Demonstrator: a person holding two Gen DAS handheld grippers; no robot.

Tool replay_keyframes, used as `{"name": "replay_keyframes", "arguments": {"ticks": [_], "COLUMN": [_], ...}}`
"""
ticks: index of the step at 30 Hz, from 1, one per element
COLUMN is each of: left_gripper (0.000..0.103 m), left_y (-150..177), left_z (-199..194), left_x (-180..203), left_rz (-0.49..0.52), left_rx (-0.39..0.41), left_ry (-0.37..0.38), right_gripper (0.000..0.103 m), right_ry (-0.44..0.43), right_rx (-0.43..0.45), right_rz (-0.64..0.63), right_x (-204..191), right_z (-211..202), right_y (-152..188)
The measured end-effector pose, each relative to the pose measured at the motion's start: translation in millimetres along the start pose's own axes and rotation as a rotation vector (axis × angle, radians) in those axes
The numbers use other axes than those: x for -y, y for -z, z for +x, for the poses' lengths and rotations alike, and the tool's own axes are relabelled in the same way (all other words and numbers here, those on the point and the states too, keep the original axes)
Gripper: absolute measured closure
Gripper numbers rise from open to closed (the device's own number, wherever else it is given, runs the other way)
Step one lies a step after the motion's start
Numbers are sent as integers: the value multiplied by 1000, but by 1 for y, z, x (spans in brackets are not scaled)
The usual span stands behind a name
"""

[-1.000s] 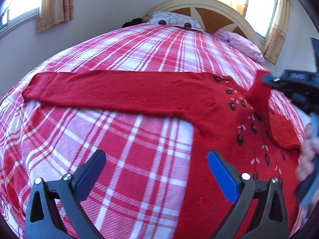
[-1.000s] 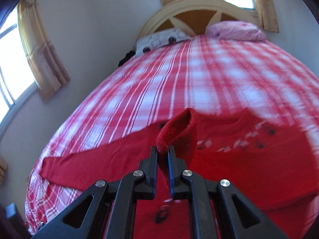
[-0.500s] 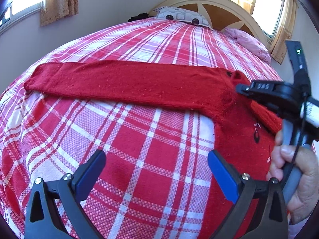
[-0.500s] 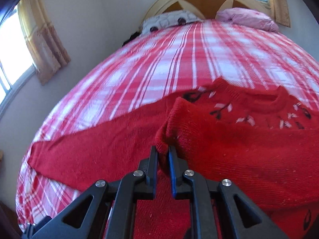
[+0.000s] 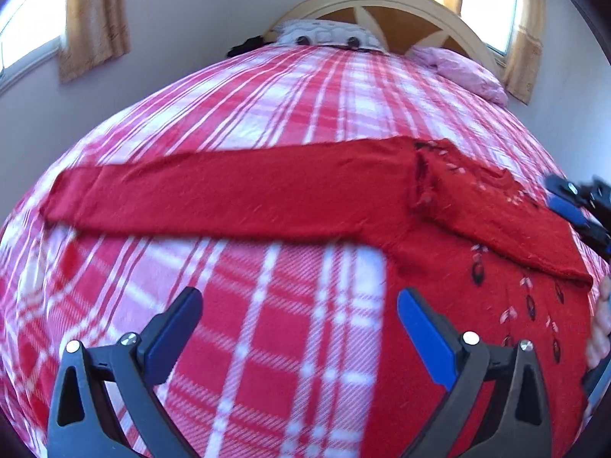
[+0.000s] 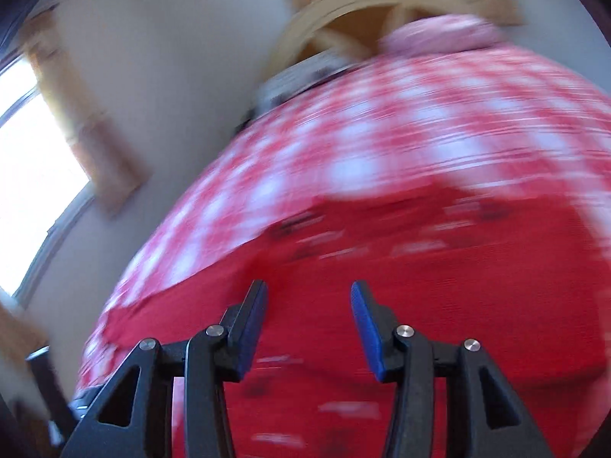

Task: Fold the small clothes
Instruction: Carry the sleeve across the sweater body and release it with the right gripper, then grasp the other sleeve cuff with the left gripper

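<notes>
A red knitted sweater (image 5: 439, 252) with small dark and white motifs lies flat on the bed. Its left sleeve (image 5: 229, 194) stretches straight out to the left. Its right sleeve (image 5: 508, 221) lies folded across the chest. My left gripper (image 5: 299, 320) is open and empty, hovering over the blanket just left of the sweater's body. My right gripper (image 6: 308, 305) is open and empty above the sweater (image 6: 382, 297); that view is motion-blurred. It also shows at the right edge of the left wrist view (image 5: 573, 210).
The bed is covered by a red, pink and white plaid blanket (image 5: 286, 114). Pillows (image 5: 324, 34) and a cream arched headboard (image 5: 420, 4) are at the far end. Curtained windows (image 5: 95, 19) flank the bed. A wall runs along the left.
My right gripper has opened and let go of the right sleeve, which now lies folded across the sweater's chest. The right gripper has pulled back to the right. My left gripper stays open.
</notes>
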State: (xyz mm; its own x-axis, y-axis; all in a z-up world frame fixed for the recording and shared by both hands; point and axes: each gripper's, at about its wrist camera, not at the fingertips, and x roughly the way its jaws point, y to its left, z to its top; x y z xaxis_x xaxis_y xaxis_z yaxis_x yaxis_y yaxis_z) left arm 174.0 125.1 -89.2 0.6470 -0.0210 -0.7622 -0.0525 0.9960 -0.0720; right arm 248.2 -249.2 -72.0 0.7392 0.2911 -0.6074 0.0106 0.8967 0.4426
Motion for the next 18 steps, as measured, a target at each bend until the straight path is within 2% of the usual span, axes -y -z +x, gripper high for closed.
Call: {"name": "replay_keyframes", "arguments": {"ticks": [1,4,5,6,7,10,13,16,18], "left_gripper": [0,0,0,0,0,0,0,1,8], "left_y": [-7,-27,-35,-42,-51,-72,-85,-89,-87], "left_z": [1,6,11,15,23,50,83,110,120], "left_x": [6,27,35,43,51,74,89,86,88], "left_rz": [13,55,76,92,111,154,146,83,52], "left_rx": [4,18,28,35,41,38,-33,-126,-169], "left_ry": [12,50,54,53,50,41,34,77,129], "right_gripper": [56,56,59,70,76,77,77,77,77], "right_ry": [47,233,264,308,325,325,267,238,226], "right_rx": [28,146,158,164,154,110,91,108,96], "right_rz": [32,202,227,255,267,268,287,290,283], "right_x": [17,101,118,139,152,169,175,169,166], "right_z": [-10,-59,-69,-79,-84,-85,-74,-64,-52], "right_y": [-2,-6,-6,-4,-3,-2,-8,-5,1]}}
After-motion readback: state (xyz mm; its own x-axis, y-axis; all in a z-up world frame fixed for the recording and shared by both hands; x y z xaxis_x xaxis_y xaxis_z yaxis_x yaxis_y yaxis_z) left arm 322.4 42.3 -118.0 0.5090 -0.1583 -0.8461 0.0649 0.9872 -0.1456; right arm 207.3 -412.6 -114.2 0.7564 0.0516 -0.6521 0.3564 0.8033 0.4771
